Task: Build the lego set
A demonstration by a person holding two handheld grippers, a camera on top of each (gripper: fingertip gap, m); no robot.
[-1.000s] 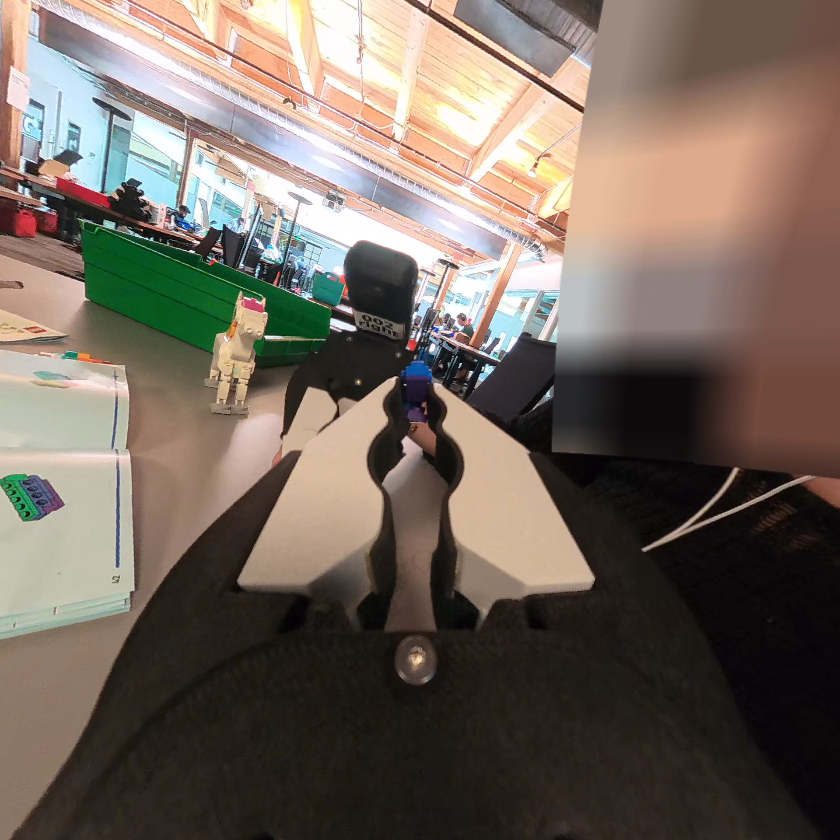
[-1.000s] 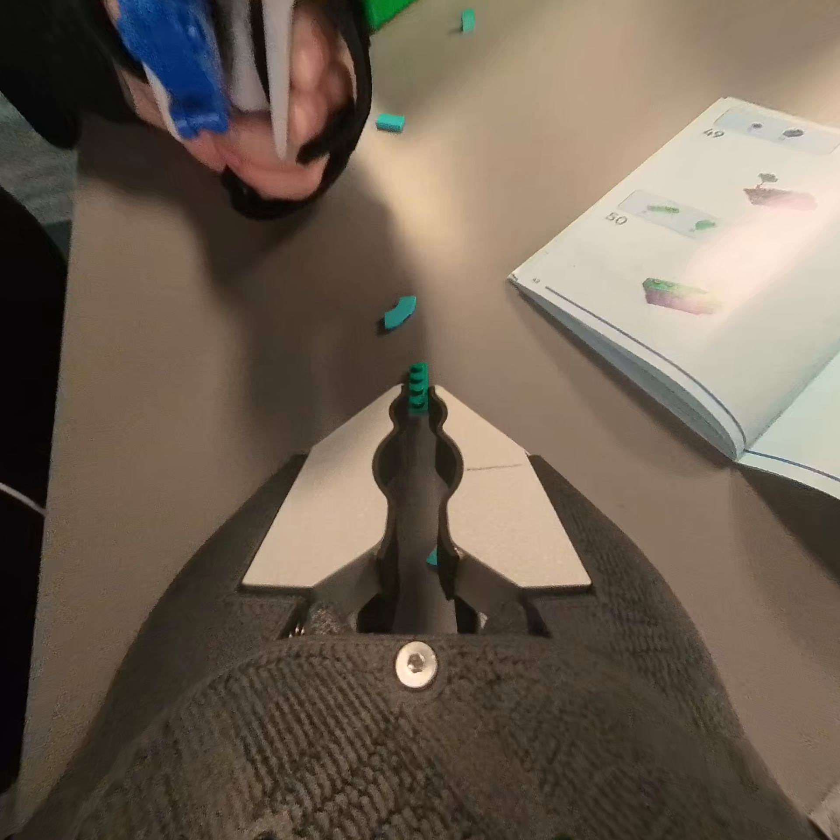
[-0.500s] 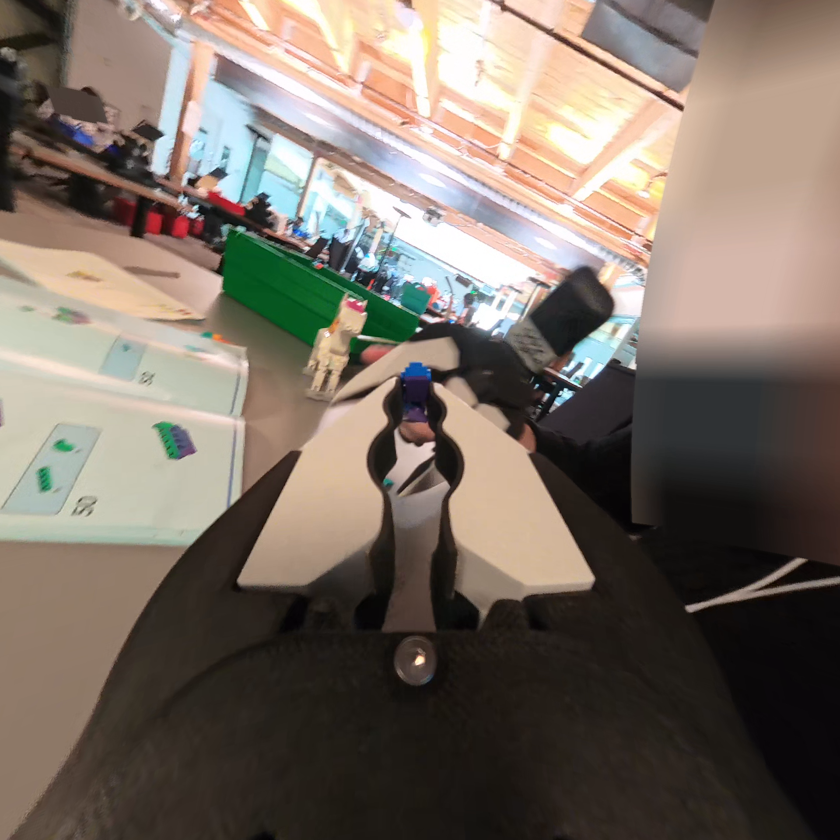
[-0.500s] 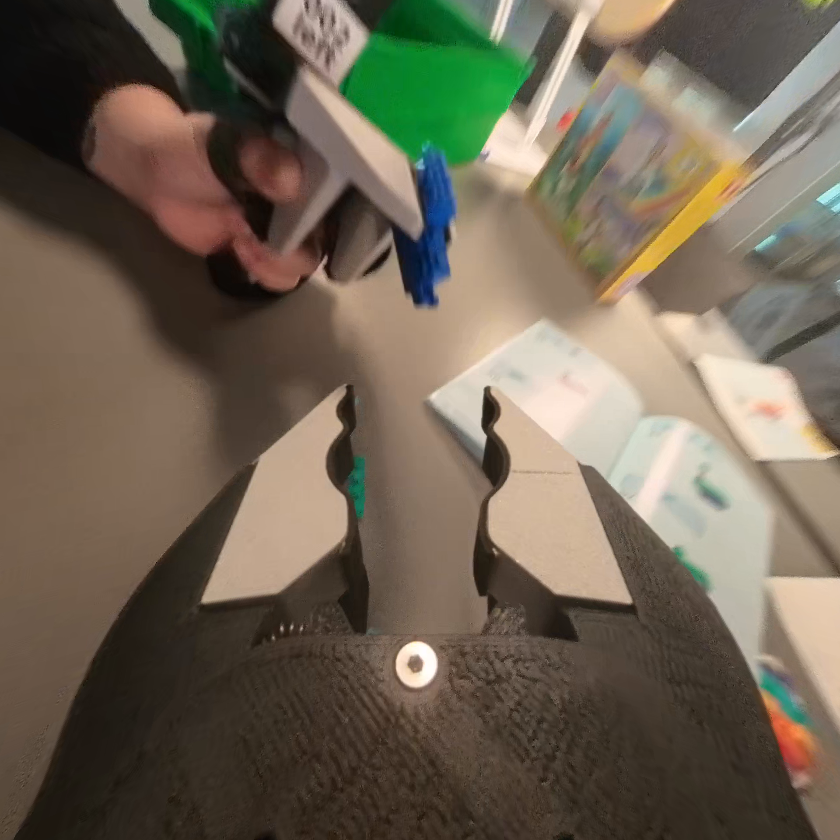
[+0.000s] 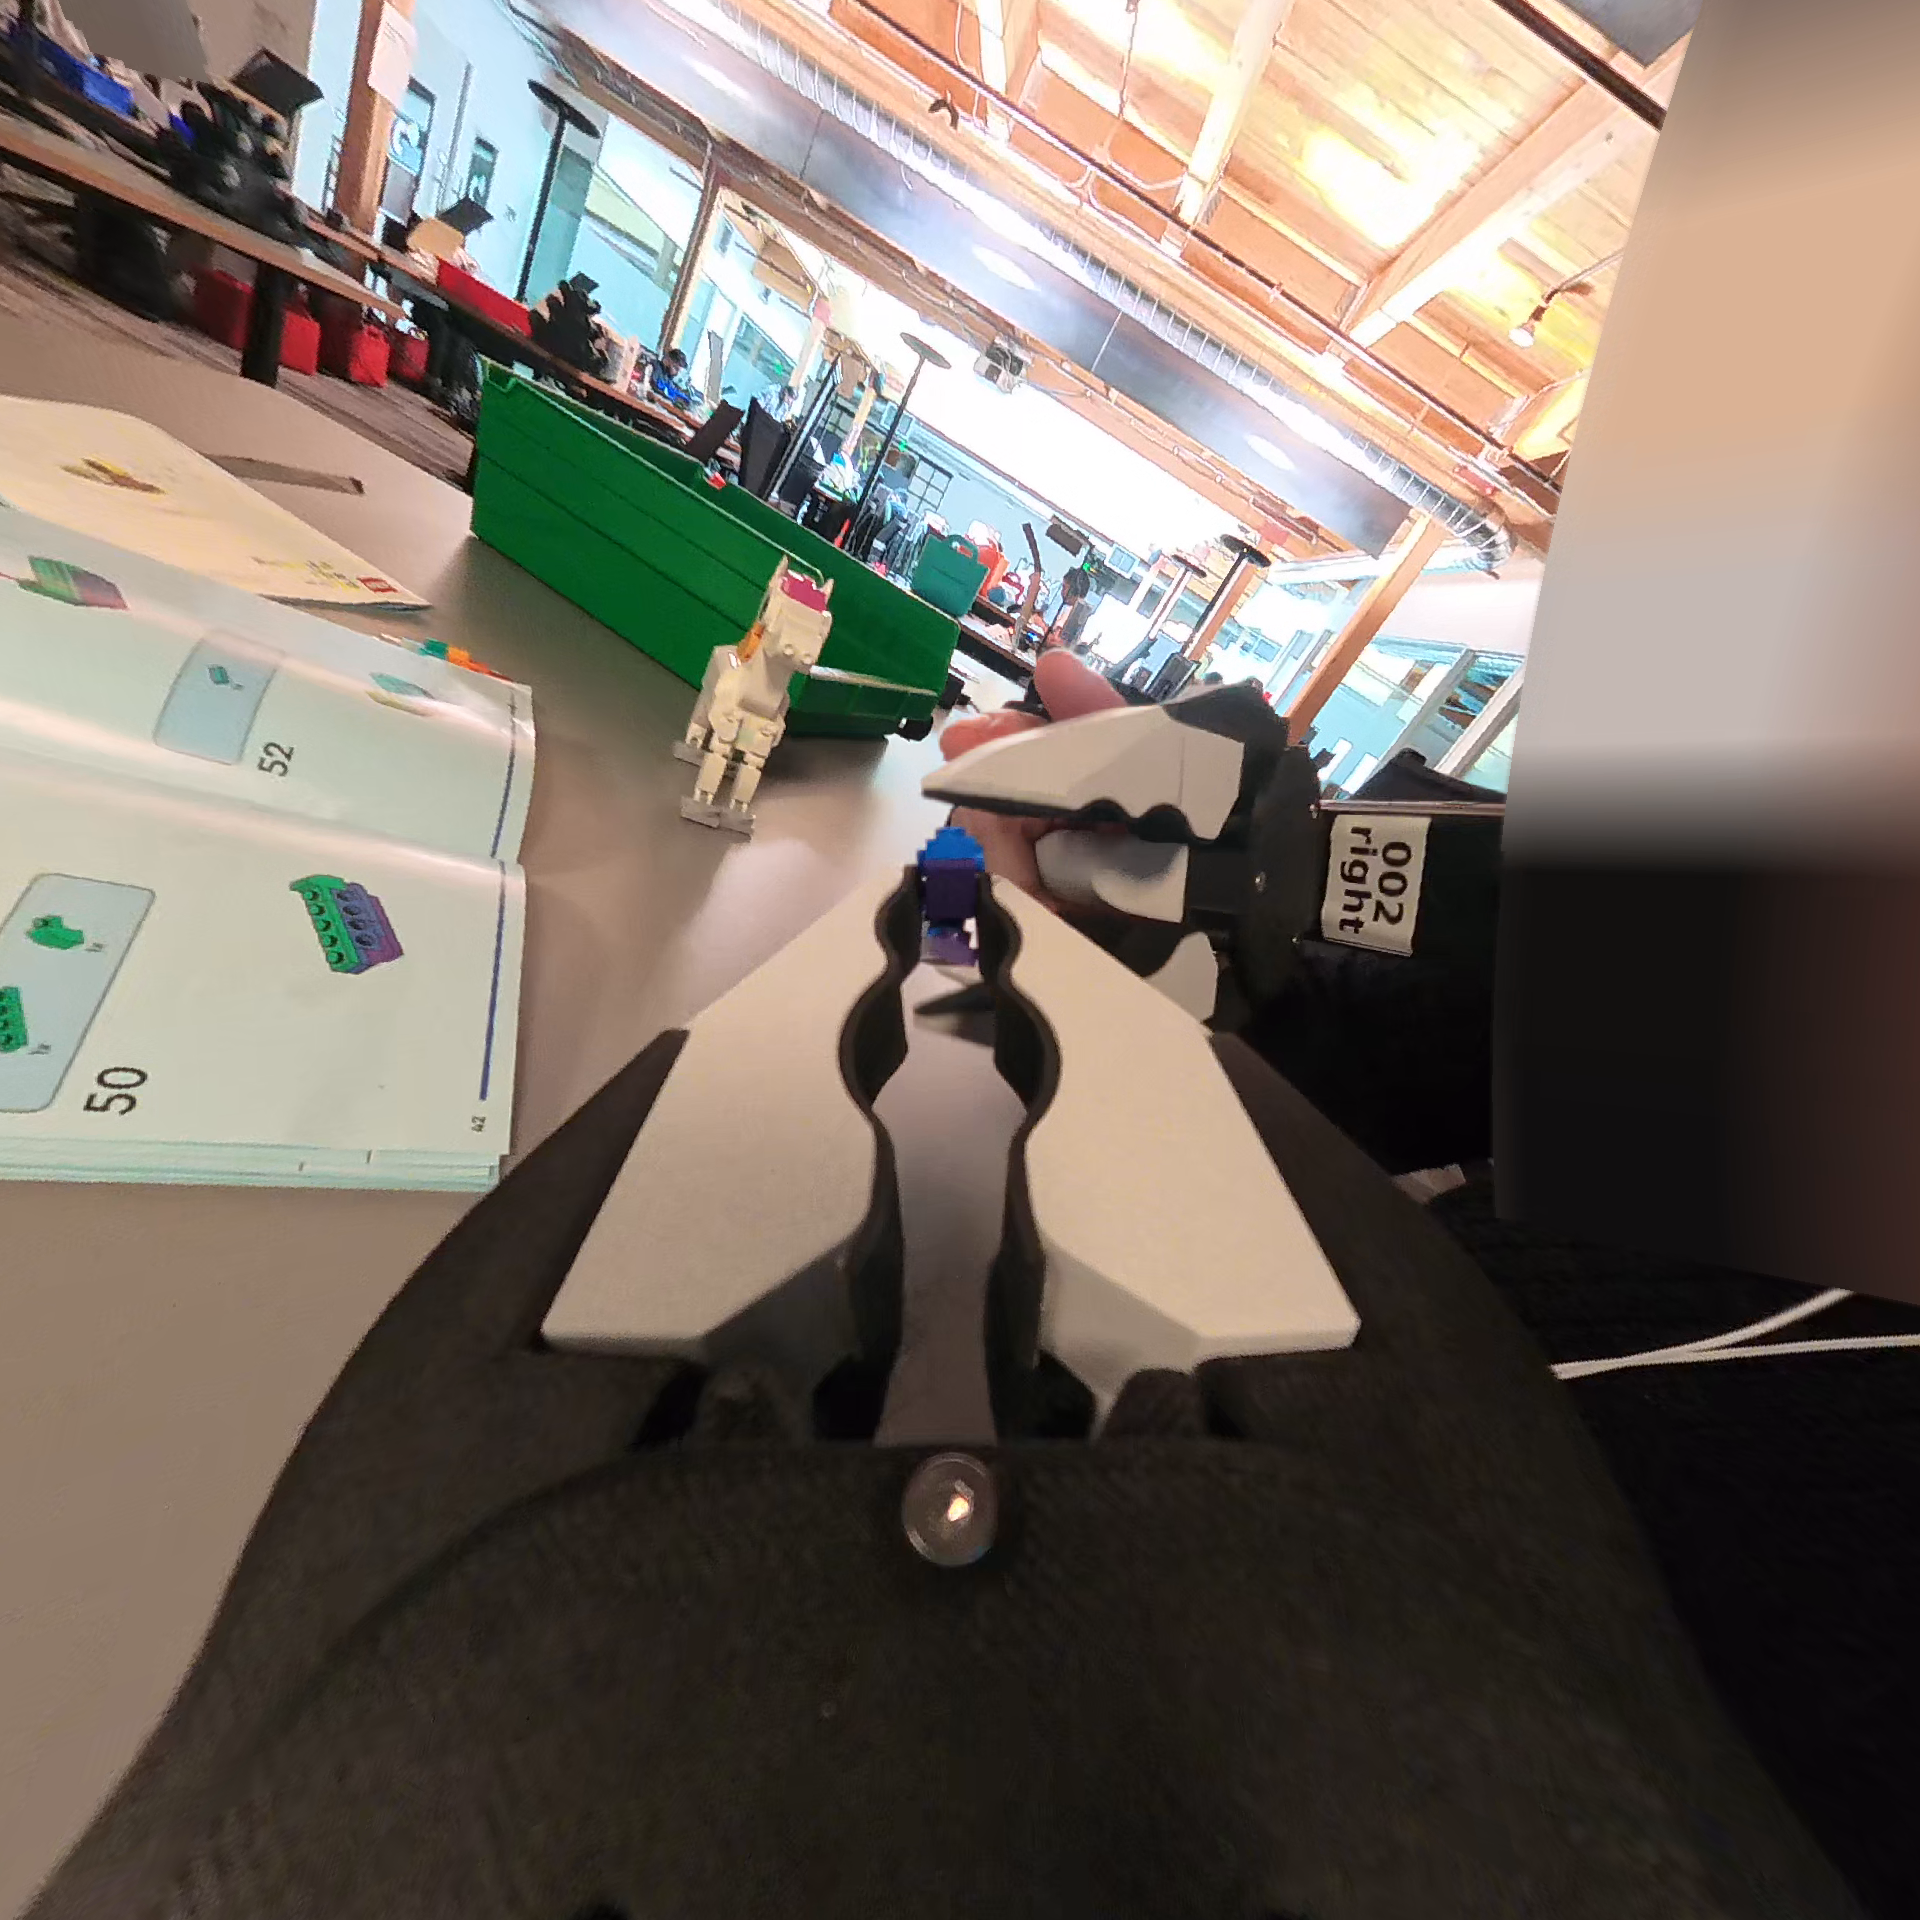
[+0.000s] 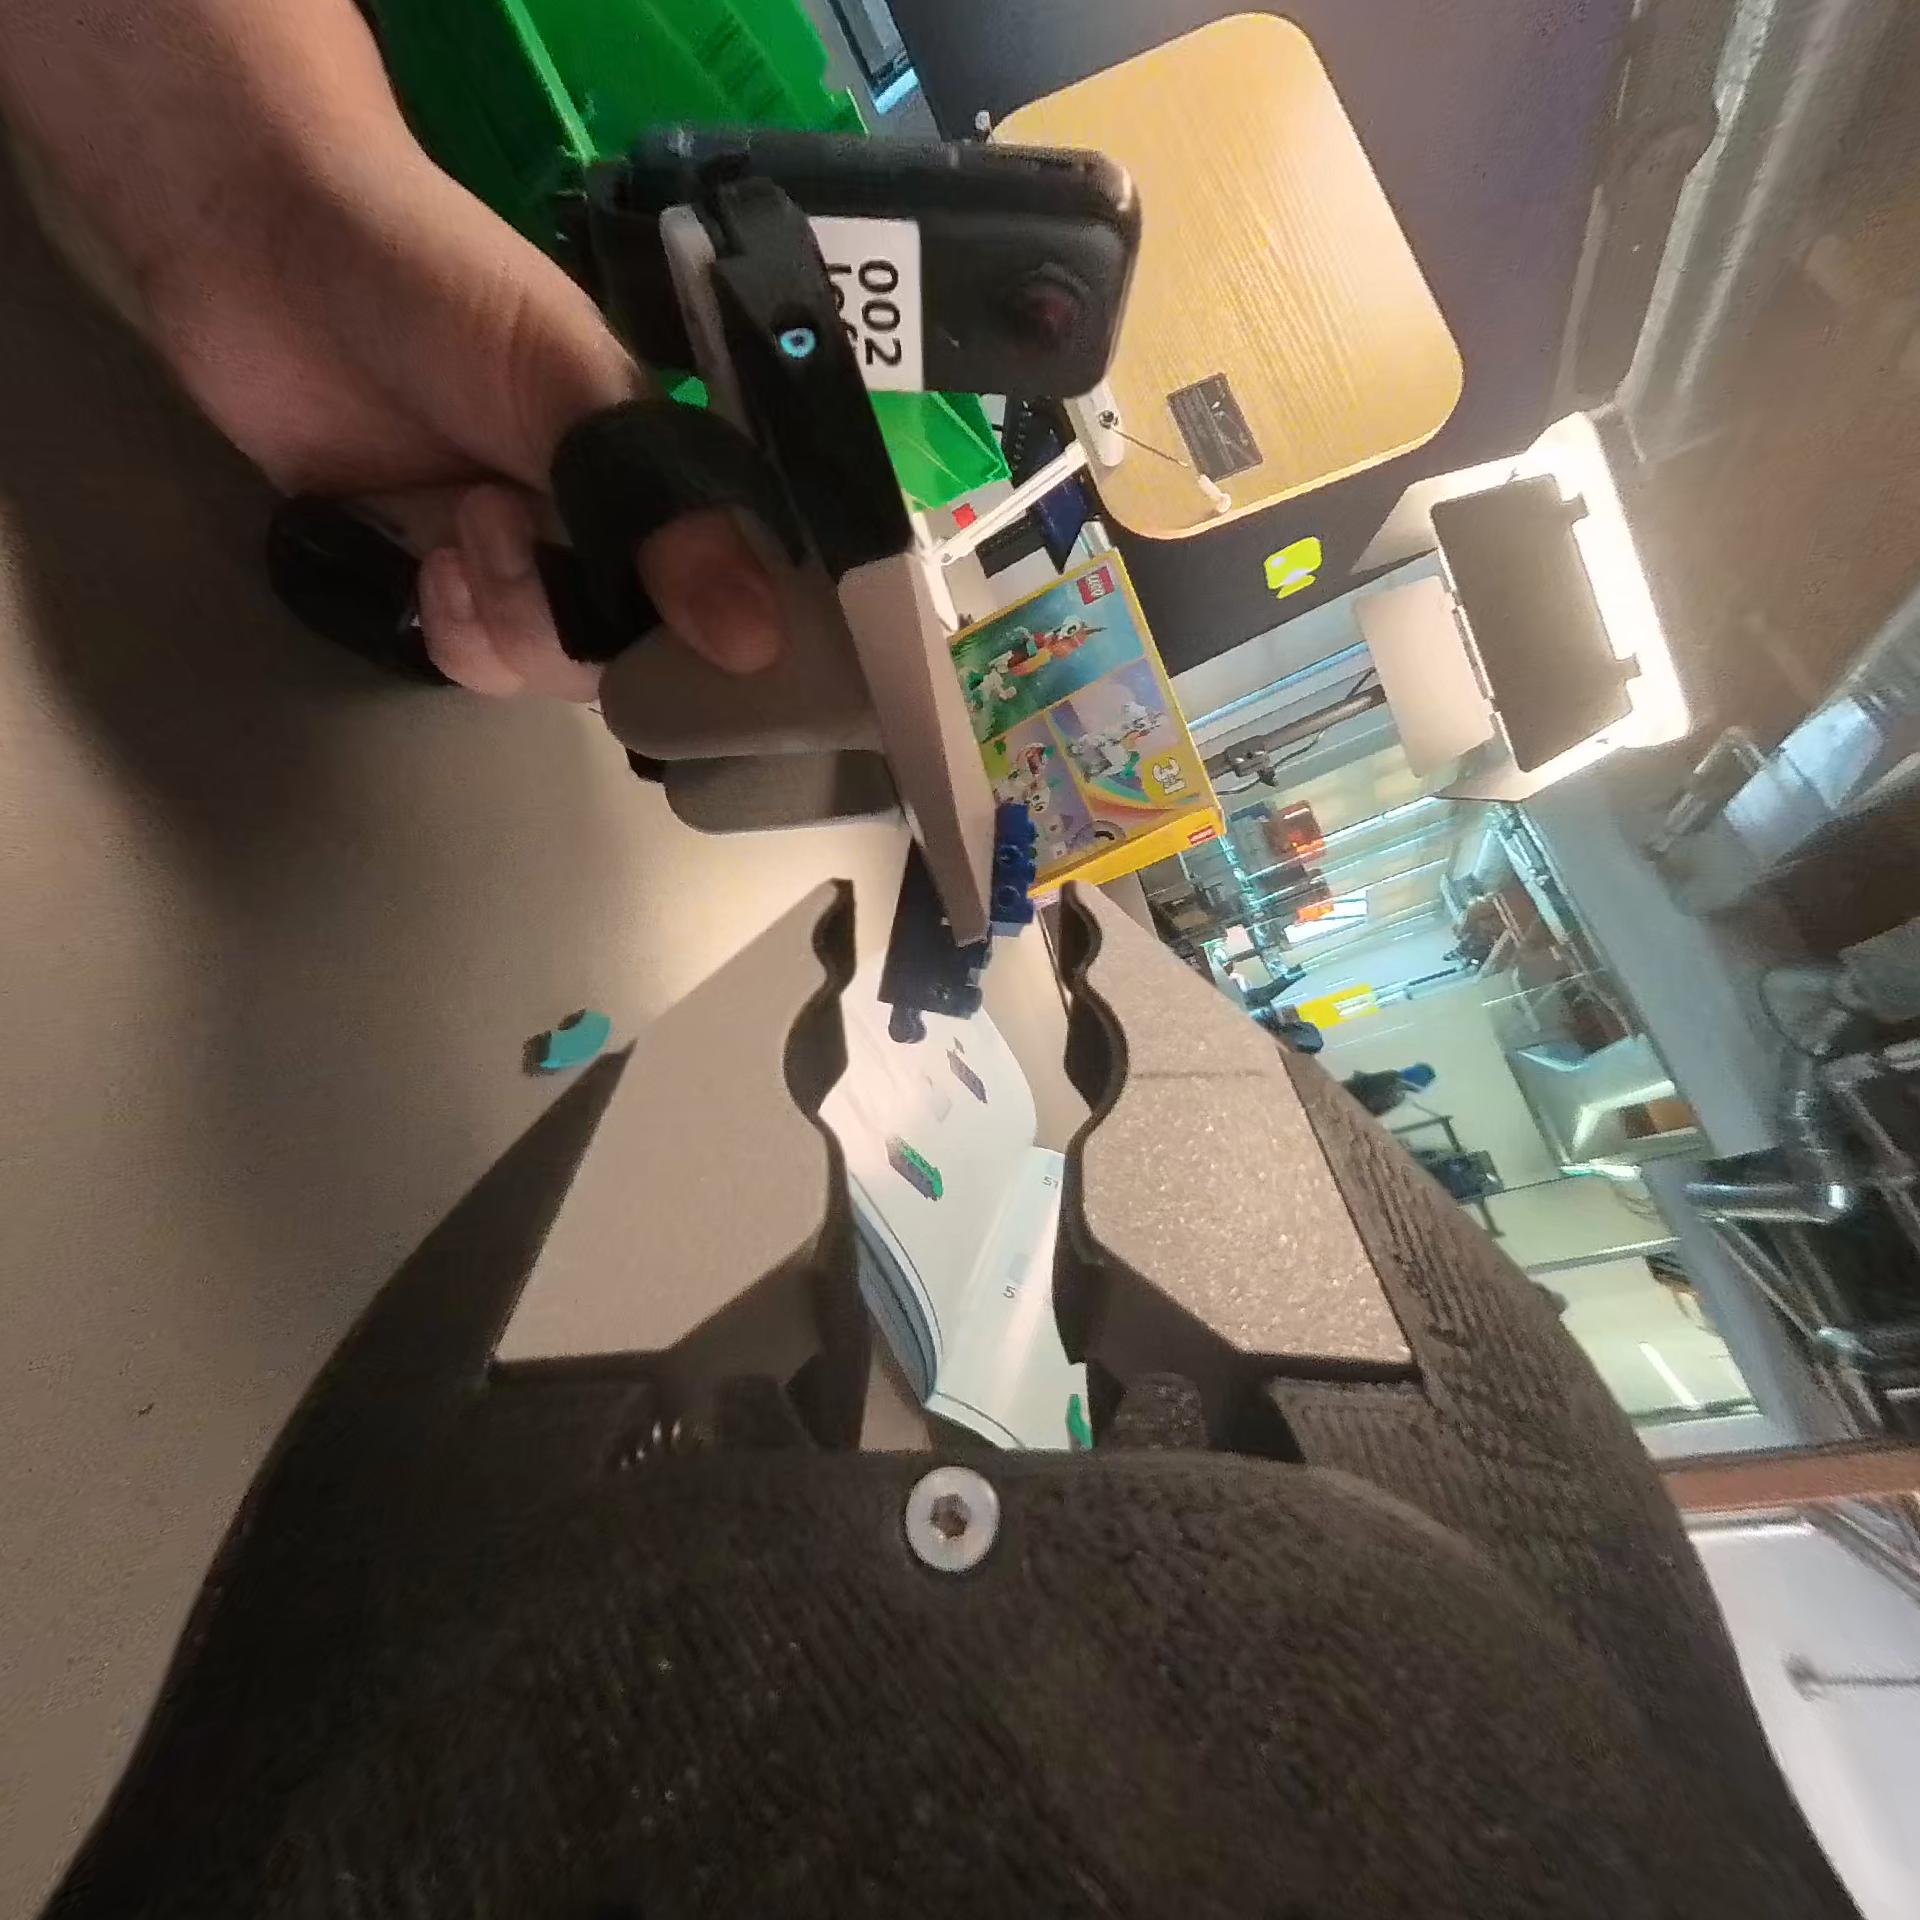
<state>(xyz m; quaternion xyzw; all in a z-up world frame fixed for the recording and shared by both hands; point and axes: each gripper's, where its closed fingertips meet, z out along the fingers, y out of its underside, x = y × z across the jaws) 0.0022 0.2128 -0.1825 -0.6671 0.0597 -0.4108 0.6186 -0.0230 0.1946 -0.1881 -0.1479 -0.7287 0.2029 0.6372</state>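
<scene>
your left gripper [image 5: 951, 904] is clamped on the blue-purple brick stack [image 5: 950, 896] at frame centre. your right gripper [image 6: 956, 920] stands apart — stack just ahead between its tips, long axis roughly along the fingers.

A green bin [image 5: 665, 540] sits on the grey table [image 5: 260, 1351] at eleven o'clock. Wooden ceiling beams [image 5: 1226, 135] run at twelve; distant desks [image 5: 187, 223] stand at ten.
</scene>
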